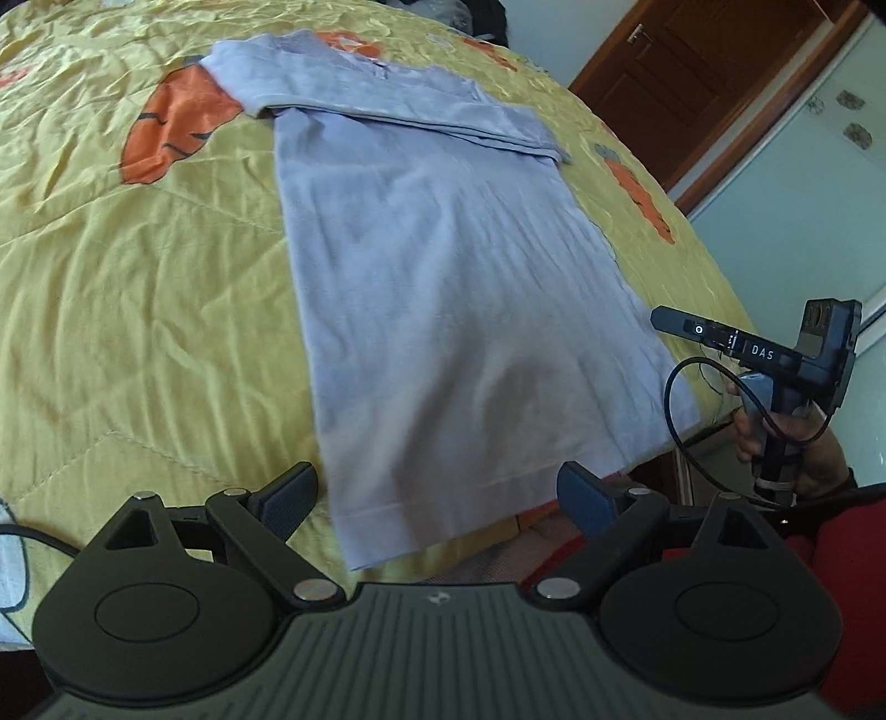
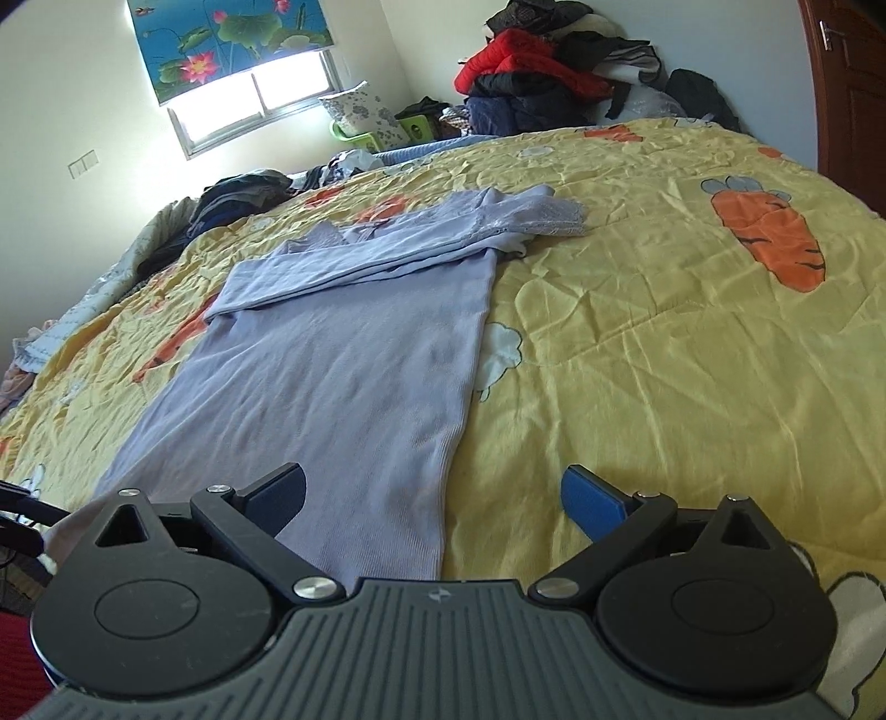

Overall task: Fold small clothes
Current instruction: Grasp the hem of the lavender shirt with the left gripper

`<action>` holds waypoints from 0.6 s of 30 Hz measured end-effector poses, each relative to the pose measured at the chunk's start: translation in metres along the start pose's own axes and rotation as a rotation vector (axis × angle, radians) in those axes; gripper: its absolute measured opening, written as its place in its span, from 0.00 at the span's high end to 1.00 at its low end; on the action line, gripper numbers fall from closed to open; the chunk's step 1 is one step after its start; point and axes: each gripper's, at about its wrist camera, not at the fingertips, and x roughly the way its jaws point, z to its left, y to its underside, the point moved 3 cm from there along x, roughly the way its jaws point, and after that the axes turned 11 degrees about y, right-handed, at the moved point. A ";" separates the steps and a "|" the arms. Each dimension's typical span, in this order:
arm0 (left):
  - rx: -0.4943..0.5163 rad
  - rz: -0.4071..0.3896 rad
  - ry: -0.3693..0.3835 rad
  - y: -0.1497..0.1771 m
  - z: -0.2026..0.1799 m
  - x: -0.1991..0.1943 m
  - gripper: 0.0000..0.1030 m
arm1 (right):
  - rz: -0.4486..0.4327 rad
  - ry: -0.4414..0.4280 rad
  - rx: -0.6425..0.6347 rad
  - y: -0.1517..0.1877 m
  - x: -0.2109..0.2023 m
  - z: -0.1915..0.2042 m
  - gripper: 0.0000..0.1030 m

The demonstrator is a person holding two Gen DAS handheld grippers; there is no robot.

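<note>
Left wrist view: my left gripper (image 1: 437,498) hovers low over the near edge of the bed, jaws spread wide, nothing between them, blue pads (image 1: 587,501) bare. Ahead lies the pale lilac long-sleeved knit top (image 1: 443,266), flat on the yellow quilted bedspread with orange carrot prints (image 1: 138,288), body running away from me, hem closest and just reaching the bed edge between my fingers. Both sleeves are folded across the chest end, stacked in a band at the far end. Off to the right I see my right gripper (image 1: 670,321) held in my right hand (image 1: 775,426), near the hem corner but above and off the cloth; from this side I cannot tell its jaw gap. A brown wooden door (image 1: 692,72) sits top right. Right wrist view: right gripper (image 2: 434,495) also has its jaws wide apart and empty, hovering over the hem's right corner. The top (image 2: 343,354) stretches ahead, sleeves crossed at the far end with a lacy cuff poking out right. Bedspread (image 2: 664,360) wrinkled. A heap of dark and red clothes (image 2: 554,72) sits at the far bed edge, a lotus-print window blind (image 2: 221,39) behind.
</note>
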 end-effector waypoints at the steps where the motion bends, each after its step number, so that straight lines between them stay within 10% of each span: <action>1: -0.002 -0.004 0.004 0.000 -0.001 0.001 0.12 | 0.006 -0.015 0.001 0.001 -0.002 -0.001 0.02; 13: 0.034 -0.012 -0.099 -0.002 -0.001 0.004 0.76 | 0.066 -0.123 -0.045 0.013 -0.024 -0.010 0.08; 18: 0.072 -0.005 -0.140 0.000 -0.003 0.004 0.86 | 0.090 -0.133 -0.084 0.016 -0.032 -0.011 0.14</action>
